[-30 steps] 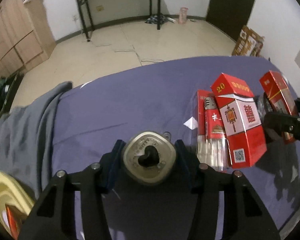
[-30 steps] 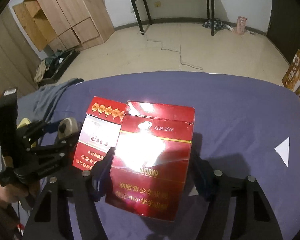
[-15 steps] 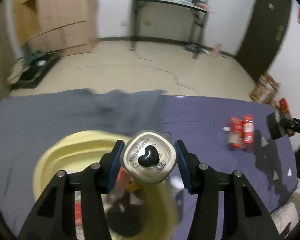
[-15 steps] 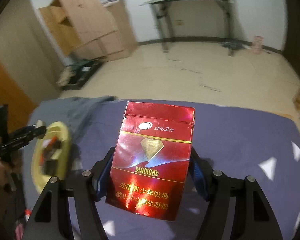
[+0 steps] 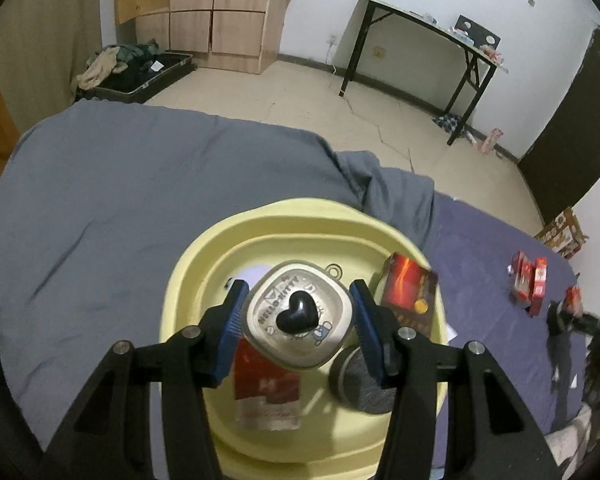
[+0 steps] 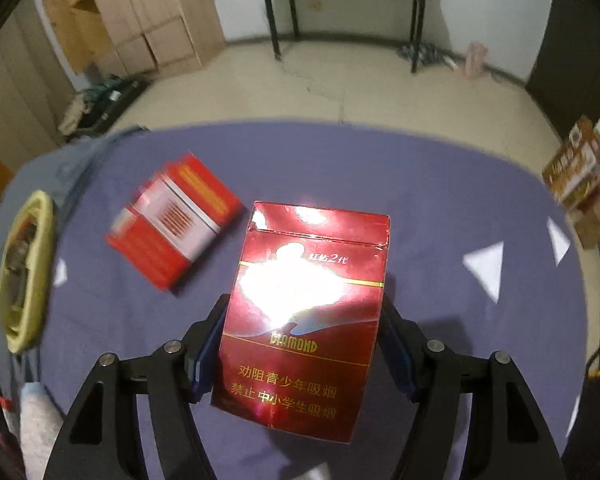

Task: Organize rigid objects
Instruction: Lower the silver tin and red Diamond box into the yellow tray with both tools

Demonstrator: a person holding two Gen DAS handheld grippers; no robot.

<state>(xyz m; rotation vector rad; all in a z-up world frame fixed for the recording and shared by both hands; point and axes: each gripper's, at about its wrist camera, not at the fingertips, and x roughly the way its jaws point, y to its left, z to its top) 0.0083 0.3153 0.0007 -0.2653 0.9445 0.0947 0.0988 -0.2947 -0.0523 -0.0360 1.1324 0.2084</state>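
Blue-padded jaws of the left gripper (image 5: 298, 322) are clamped on a silver rounded-square tin (image 5: 298, 320) with a black heart on its lid, held above a pale yellow basin (image 5: 188, 280). The basin rests on the bed (image 5: 480, 248), at the seam where a grey blanket (image 5: 140, 184) meets the purple sheet. Inside the basin a dark red pack (image 5: 410, 286) leans against the right wall, another red pack (image 5: 266, 392) lies flat beneath the tin, and a round grey disc (image 5: 358, 384) sits near the right jaw.

A glossy red Diamond cigarette pack (image 6: 306, 320) is held upright between the jaws of the right gripper (image 6: 300, 354), above the purple sheet; glare washes out its middle. Those jaws have just been opening slightly, yet the pack is seen between the pads, apparently gripped at both side edges. Behind and left of it, a red and white carton (image 6: 172, 232) lies flat on the sheet, blurred. The basin is seen at the bed's far left edge in the right wrist view, well apart from the carton. White triangular scraps (image 6: 486, 266) lie on the sheet toward the right edge. Two small red packs (image 5: 530, 284) stand near the bed's right edge in the left wrist view.
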